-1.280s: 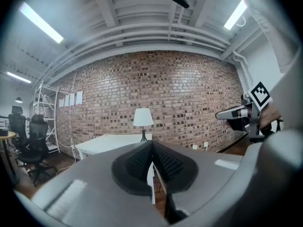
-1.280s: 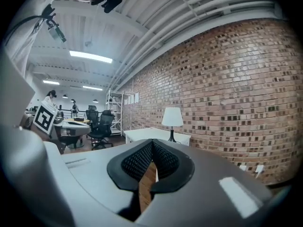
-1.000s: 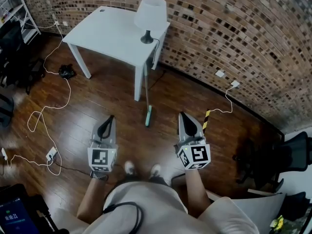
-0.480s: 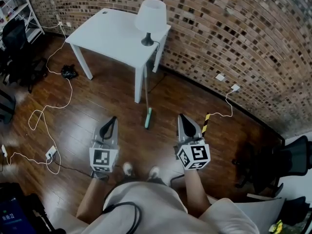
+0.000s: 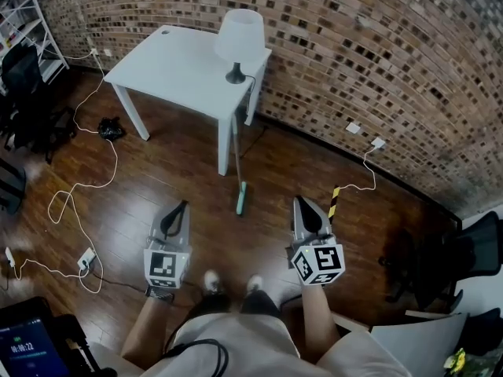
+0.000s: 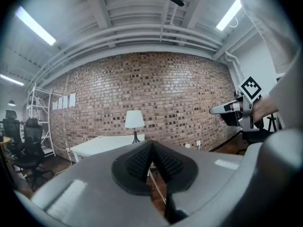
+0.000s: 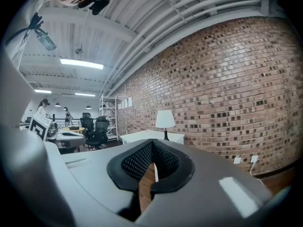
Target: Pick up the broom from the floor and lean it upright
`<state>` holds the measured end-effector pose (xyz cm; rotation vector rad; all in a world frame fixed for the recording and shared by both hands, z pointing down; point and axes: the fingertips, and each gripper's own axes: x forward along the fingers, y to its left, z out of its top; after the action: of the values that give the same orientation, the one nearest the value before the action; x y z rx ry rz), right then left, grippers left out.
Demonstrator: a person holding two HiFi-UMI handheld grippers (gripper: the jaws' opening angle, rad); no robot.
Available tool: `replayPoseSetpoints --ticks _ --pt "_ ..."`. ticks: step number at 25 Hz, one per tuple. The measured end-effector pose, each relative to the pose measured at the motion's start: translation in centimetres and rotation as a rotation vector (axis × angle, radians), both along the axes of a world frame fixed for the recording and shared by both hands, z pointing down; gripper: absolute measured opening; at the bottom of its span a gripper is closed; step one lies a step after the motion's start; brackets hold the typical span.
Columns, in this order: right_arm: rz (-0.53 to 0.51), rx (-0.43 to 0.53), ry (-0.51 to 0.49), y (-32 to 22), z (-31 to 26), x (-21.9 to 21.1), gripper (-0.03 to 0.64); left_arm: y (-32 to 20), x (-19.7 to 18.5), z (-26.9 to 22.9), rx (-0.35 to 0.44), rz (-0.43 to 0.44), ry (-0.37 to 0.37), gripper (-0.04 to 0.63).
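Observation:
The broom stands tilted, its thin handle resting against the corner of the white table and its teal head on the wooden floor. My left gripper is held level at the lower left of the broom head, well apart from it, shut and empty. My right gripper is level at the lower right of the head, also shut with nothing in it. In the left gripper view the pads meet; in the right gripper view the pads meet too.
A white lamp stands on the table near the brick wall. White cables and a power strip lie on the floor at left. A black-and-yellow post is by my right gripper. Office chairs stand at both sides.
The head view has shifted slightly, so both grippers sit lower in the picture. Both stay shut and the broom keeps leaning on the table.

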<state>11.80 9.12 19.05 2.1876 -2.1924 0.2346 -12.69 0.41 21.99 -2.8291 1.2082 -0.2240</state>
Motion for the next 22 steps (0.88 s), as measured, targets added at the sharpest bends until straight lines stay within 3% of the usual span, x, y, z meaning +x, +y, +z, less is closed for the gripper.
replayPoseSetpoints --ticks 11,22 --pt "0.031 0.024 -0.005 6.4 0.4 1.0 0.011 3.9 0.8 1.4 0.001 0.016 -0.005 0.002" --pt "0.007 0.048 0.035 20.6 -0.9 3.4 0.011 17.9 3.7 0.3 0.030 0.022 -0.006 0.002"
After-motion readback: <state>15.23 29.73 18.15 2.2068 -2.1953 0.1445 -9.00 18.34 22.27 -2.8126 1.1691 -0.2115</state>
